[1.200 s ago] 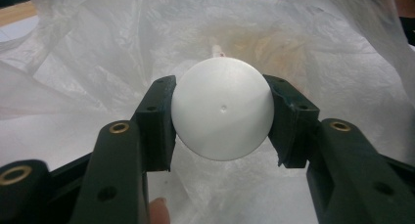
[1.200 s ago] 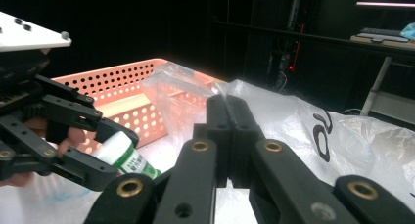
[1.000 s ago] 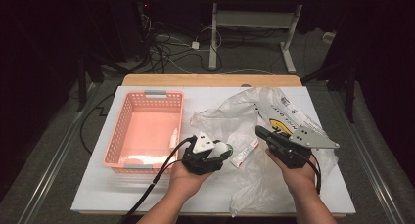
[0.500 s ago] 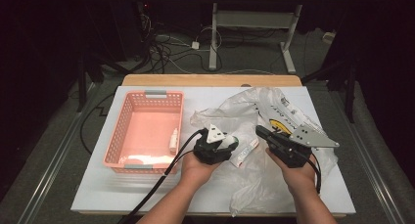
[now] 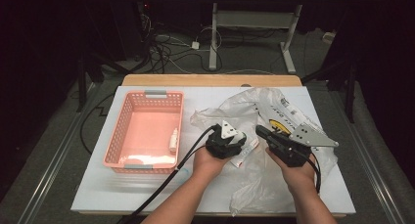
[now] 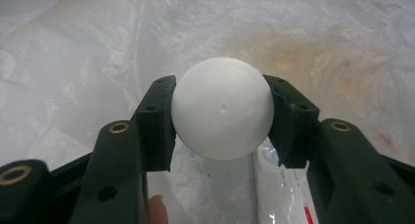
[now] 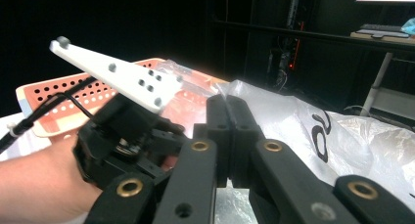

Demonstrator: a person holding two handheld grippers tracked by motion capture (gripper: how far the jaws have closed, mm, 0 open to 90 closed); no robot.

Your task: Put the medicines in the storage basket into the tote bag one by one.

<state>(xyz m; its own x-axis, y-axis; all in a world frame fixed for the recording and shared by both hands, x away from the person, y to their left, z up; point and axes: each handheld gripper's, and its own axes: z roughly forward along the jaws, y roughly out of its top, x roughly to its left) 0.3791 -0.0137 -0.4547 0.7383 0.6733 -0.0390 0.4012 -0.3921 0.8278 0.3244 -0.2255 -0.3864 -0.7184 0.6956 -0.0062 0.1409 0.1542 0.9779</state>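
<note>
A smooth white ball [image 6: 222, 114] sits between the two black jaws of my left gripper [image 6: 220, 94], both pads pressed on its sides. That left gripper [image 5: 239, 145] hangs over the crumpled clear plastic bag [image 5: 264, 106] in the middle of the white table top. Just to its right, my right gripper [image 5: 259, 131] points left toward it, and its jaws [image 7: 226, 99] are closed flat on each other. The bag's film [image 7: 313, 121] lies right behind those tips; whether any of it is pinched I cannot tell.
A pink plastic basket [image 5: 128, 121] stands on the left of the white board, with a small white bottle [image 5: 173, 140] inside. A flat white packet [image 5: 245, 154] lies under the left gripper. The left gripper's cable [image 5: 166, 185] trails to the front edge.
My left hand has moved right, away from the basket's side and over the bag, ending close to the right gripper. The right hand has stayed put.
</note>
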